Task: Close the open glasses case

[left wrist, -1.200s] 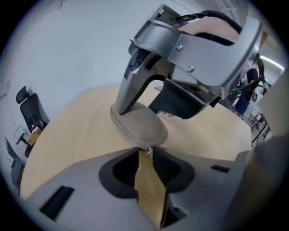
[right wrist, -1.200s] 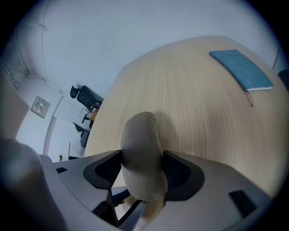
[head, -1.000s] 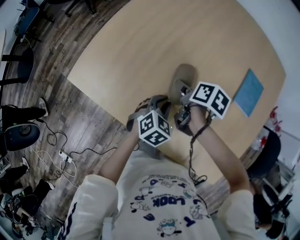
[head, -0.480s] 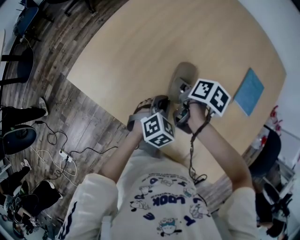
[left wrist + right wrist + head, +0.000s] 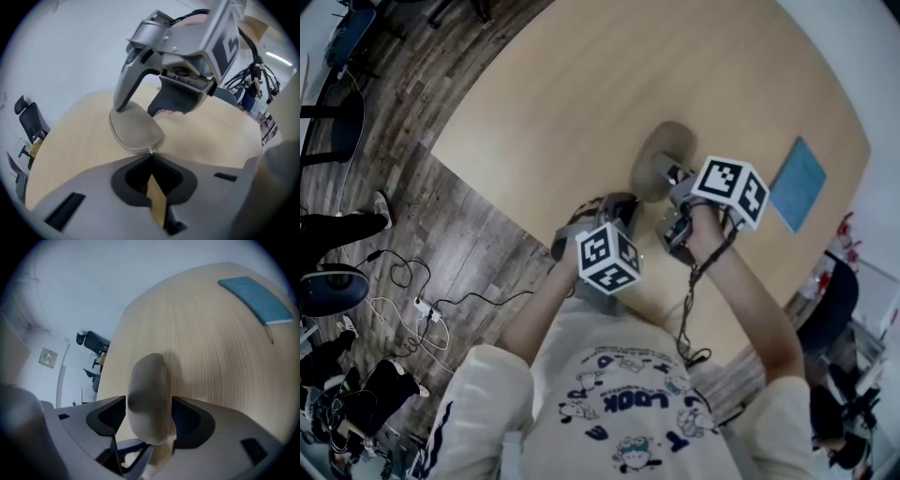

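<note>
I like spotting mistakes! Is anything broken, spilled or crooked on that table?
Nothing looks broken, spilled or crooked. The grey glasses case rests on the table with the right gripper clamped across it. The left gripper is shut and seems to pinch its zip pull. The blue pad lies flat, well apart.

Dark wood-plank floor (image 5: 441, 216), cables (image 5: 422, 305) strewn across it at left. Light-wood surface (image 5: 581, 84). Plain white wall (image 5: 70, 47), black office chair (image 5: 30, 122) beside it. Ceiling strip light (image 5: 276, 57) at far right.
</note>
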Demonstrator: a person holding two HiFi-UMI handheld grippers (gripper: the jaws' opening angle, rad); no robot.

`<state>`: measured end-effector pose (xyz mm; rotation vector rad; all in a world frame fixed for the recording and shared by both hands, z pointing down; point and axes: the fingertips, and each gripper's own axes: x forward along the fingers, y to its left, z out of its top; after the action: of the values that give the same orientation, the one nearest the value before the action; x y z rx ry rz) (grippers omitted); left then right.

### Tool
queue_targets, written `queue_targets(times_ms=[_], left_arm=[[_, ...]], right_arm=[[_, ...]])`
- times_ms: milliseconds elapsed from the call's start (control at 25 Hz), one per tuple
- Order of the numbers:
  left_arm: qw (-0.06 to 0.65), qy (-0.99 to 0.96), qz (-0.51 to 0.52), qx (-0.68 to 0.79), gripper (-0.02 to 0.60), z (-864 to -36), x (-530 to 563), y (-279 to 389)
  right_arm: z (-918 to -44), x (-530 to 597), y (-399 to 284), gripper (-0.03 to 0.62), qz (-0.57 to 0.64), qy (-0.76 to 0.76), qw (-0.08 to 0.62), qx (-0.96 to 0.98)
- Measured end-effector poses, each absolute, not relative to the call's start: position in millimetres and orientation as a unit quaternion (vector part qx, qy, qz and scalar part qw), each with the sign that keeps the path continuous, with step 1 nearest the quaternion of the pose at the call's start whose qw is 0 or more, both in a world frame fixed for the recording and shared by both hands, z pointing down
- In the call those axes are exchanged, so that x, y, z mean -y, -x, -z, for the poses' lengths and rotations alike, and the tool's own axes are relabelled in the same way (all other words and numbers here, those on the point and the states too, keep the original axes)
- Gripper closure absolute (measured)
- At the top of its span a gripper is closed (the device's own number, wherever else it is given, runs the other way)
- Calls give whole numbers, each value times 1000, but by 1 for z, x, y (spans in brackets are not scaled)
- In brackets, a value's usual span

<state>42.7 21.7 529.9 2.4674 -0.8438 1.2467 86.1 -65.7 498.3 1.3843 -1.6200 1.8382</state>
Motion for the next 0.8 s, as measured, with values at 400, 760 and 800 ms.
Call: queue_targets(times_ms=[400,760,800], left_arm=[[126,-838,-452,279,580,-530,3,36],[92,-849,-469,224,580,-521,22,60],[87,-851,-470,217,580,-520,24,60]], right_arm=[[-432,81,-83,263,-270,-261,373,848],[-482,65,-35,232,112,30,602,790],[-487,66,-29,232,115,38,606,786]])
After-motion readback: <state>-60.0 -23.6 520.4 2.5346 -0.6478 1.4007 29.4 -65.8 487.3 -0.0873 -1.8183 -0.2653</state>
